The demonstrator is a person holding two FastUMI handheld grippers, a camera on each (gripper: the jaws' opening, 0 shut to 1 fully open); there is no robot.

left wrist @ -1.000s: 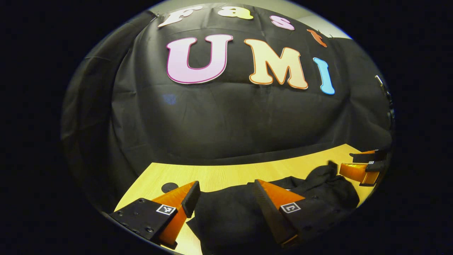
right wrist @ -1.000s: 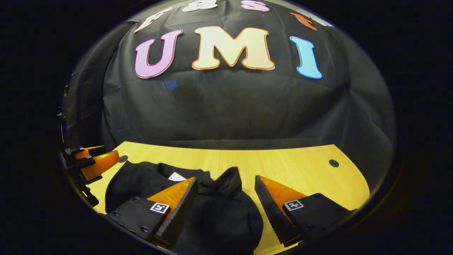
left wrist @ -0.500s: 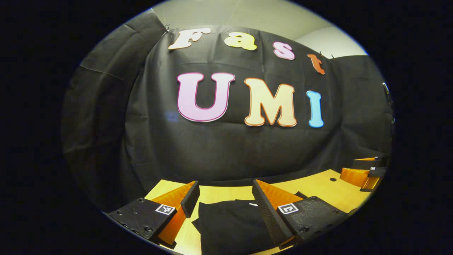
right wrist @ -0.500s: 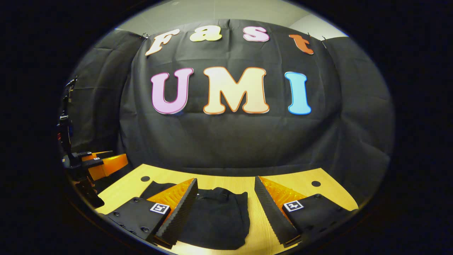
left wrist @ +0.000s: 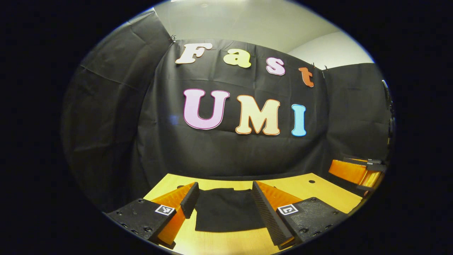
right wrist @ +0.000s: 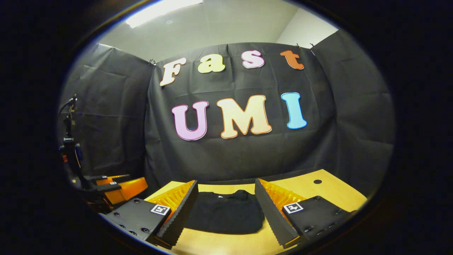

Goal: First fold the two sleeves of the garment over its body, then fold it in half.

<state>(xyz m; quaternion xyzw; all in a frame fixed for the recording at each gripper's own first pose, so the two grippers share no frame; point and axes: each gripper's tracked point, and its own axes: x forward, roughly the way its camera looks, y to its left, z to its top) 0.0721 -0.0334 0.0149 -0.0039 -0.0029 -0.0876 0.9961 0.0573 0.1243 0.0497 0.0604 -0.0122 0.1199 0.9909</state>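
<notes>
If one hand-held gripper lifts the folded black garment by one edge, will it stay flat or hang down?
Probably it hangs and unfolds: the garment is soft cloth, lying flat with rounded edges on the table. It looks light. If pushed, it would likely bunch rather than slide as one piece.

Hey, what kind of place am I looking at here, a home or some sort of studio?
Likely a recording booth, not a home: black cloth wall, bare wooden table, a folded black garment lying on it.
</notes>
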